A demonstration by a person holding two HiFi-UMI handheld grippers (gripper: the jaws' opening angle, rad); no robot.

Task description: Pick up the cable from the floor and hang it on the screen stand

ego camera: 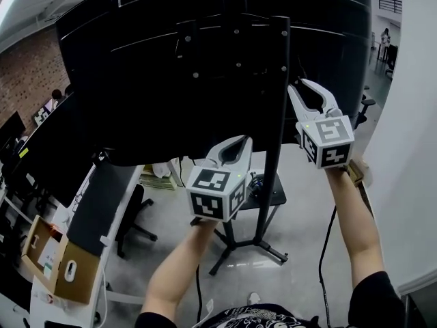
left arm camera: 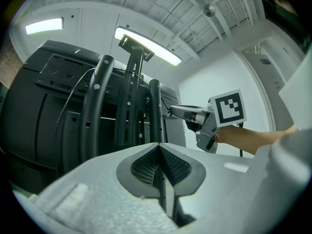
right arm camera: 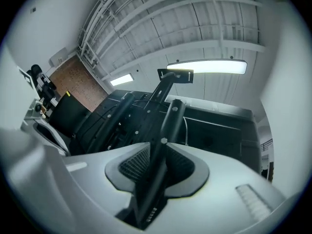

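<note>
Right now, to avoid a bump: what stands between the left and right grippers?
The screen stand's post; the head view shows it between the left gripper and the right gripper.

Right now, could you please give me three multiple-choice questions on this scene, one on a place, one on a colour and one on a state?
1. Where is the post?
A. Flat on the floor.
B. Between the jaws of the right gripper.
C. Leaning on a chair.

2. What colour is the post?
A. White.
B. Red.
C. Black.

3. How do the jaws of the left gripper stand?
A. Together, with nothing between them.
B. Wide apart.
C. Closed on a cable.

Answers:
1 B: the right gripper view shows the post running up between the jaws.
2 C: the post is dark along its whole length.
3 A: the left gripper view shows the jaws meeting with nothing in them.
</note>
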